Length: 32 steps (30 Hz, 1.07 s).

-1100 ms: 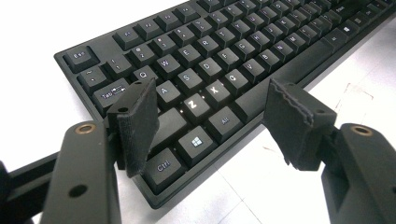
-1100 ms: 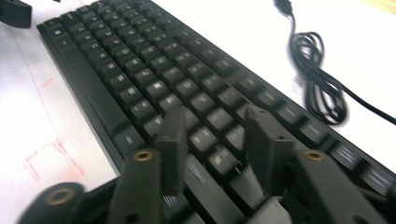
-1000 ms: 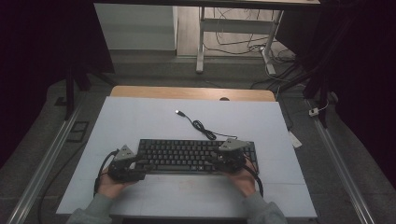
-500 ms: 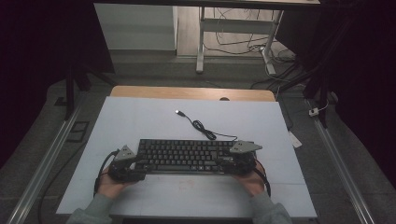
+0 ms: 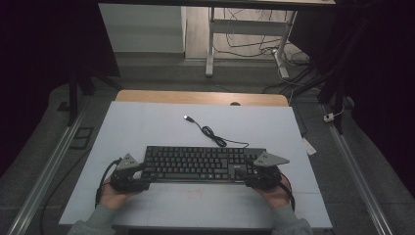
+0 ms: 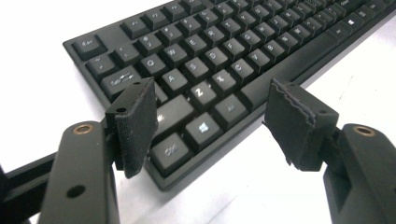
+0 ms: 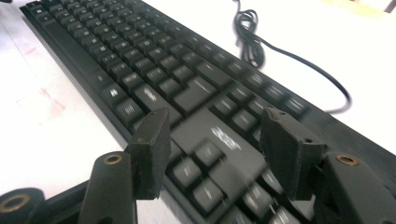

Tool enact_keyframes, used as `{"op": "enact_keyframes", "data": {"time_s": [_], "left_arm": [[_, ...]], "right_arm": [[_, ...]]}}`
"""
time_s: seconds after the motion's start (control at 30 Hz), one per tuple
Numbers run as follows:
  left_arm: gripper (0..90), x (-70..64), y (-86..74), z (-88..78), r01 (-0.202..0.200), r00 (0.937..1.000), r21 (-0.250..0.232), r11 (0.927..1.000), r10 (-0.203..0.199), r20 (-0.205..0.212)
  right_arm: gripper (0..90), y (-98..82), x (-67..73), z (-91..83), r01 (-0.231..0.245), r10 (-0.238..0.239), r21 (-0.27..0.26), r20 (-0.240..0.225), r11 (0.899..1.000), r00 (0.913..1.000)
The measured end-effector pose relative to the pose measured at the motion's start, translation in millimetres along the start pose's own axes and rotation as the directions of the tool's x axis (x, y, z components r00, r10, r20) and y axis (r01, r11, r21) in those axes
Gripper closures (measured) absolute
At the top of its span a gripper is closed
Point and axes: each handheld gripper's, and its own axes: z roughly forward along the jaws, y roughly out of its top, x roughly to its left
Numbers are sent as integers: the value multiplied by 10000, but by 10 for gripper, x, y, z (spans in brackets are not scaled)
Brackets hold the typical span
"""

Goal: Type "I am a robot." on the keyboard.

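A black keyboard [image 5: 200, 164] lies flat on the white table [image 5: 147, 122], its cable [image 5: 210, 132] curling toward the far side. My left gripper [image 5: 142, 172] sits at the keyboard's left end, open. In the left gripper view its jaws [image 6: 215, 123] straddle the near left corner of the keyboard [image 6: 210, 60] without pressing it. My right gripper [image 5: 242, 172] is at the right end. Its jaws have just been opening and now stand open [image 7: 217, 149] over the keys [image 7: 154, 65], gripping nothing.
The cable ends in a loose USB plug [image 5: 187, 118] at the table's middle back. A wooden strip [image 5: 200, 97] borders the far edge. Metal rails [image 5: 49, 166] run along both sides below the table. The table's front edge lies just under my hands.
The right gripper has slid to the right along the keyboard toward its right end. The left gripper and the keyboard have stayed put.
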Motion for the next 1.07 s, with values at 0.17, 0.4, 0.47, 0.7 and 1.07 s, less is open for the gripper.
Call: {"op": "enact_keyframes", "data": {"time_s": [0.17,0.4,0.47,0.7,1.07], "left_arm": [[339,20,-68,-60,79,10000,11,10000,-79,-41],[338,44,-159,-118,95,9999,136,9999,-93,-96],[338,48,-175,-130,94,9999,160,9998,-92,-135],[335,70,-197,-140,77,9998,156,9998,-74,-180],[327,74,-178,-126,-271,9990,100,9996,275,-344]], "right_arm": [[422,-138,-75,-215,-117,120,-66,465,9999,9988],[415,-349,-184,-449,-194,182,142,784,9997,9968],[415,-392,-203,-483,-243,228,176,817,9995,9964],[413,-405,-213,-453,-214,192,287,724,9994,9972],[413,-397,-225,-421,-233,225,154,517,9996,9984]]}}
